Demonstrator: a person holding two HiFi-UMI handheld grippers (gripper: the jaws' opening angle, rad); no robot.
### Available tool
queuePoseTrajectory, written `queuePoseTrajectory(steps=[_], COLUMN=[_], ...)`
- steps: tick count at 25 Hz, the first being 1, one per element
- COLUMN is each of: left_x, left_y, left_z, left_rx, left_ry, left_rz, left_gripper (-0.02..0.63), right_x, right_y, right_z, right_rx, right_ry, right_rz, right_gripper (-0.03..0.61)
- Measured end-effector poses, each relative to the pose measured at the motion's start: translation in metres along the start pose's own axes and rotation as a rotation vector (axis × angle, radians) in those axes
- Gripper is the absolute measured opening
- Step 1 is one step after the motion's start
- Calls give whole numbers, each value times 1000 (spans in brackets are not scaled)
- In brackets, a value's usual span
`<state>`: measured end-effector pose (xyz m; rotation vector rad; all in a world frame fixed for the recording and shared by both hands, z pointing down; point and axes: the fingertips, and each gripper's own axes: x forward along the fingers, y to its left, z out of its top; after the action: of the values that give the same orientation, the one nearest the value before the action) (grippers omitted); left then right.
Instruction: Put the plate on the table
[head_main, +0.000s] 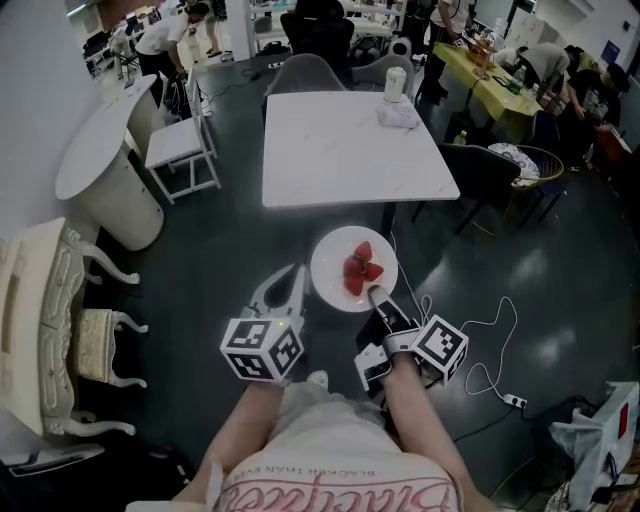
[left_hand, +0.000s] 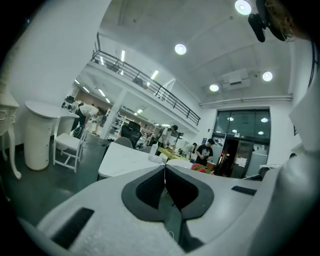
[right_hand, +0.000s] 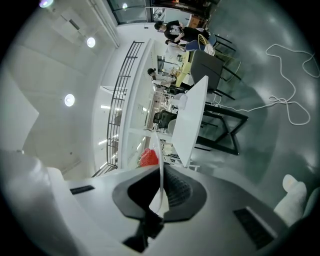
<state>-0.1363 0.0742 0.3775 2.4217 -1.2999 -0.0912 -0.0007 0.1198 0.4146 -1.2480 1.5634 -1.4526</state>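
- Underfoot, a dark floor fills most of the head view; a white cable loops across it at the right.
- White square table stands ahead of the person. Its top is bare apart from a small white container and a crumpled white item at the far right corner.
- Plate: round, white, held over the floor short of the table's near edge. It does not touch the table.
- Right gripper: clenched on the plate's near rim. In the right gripper view the rim shows as a thin white edge pinched between the two dark pads, and the plate runs away from the jaws toward the table.
- Left gripper: jaws pressed together with nothing between them. Its tip sits just beside the plate's left rim; contact cannot be judged. In the left gripper view the plate lies off to the right, beyond the jaws.
- Strawberries: a small red cluster right of the plate's centre, just ahead of the right gripper's tips.
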Motion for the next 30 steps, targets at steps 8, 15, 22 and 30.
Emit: queuePoseTrajectory(steps=[8, 15, 22, 30], left_x=[45, 88, 146, 231], left_y=[24, 46, 63, 87], left_z=[5, 11, 22, 37], left_rx=[-15, -46, -50, -51], left_ry=[22, 24, 27, 31], left_rz=[-46, -42, -22, 9], left_gripper=[5, 5, 5, 5], right_x=[51, 81, 133, 214], right_y=[2, -8, -9, -13], right_z=[24, 50, 90, 148], right_rx=[-16, -17, -5, -2], right_ry=[-29, -40, -25, 11], right_rz=[-33, -66, -49, -57], right_gripper=[12, 12, 12, 12])
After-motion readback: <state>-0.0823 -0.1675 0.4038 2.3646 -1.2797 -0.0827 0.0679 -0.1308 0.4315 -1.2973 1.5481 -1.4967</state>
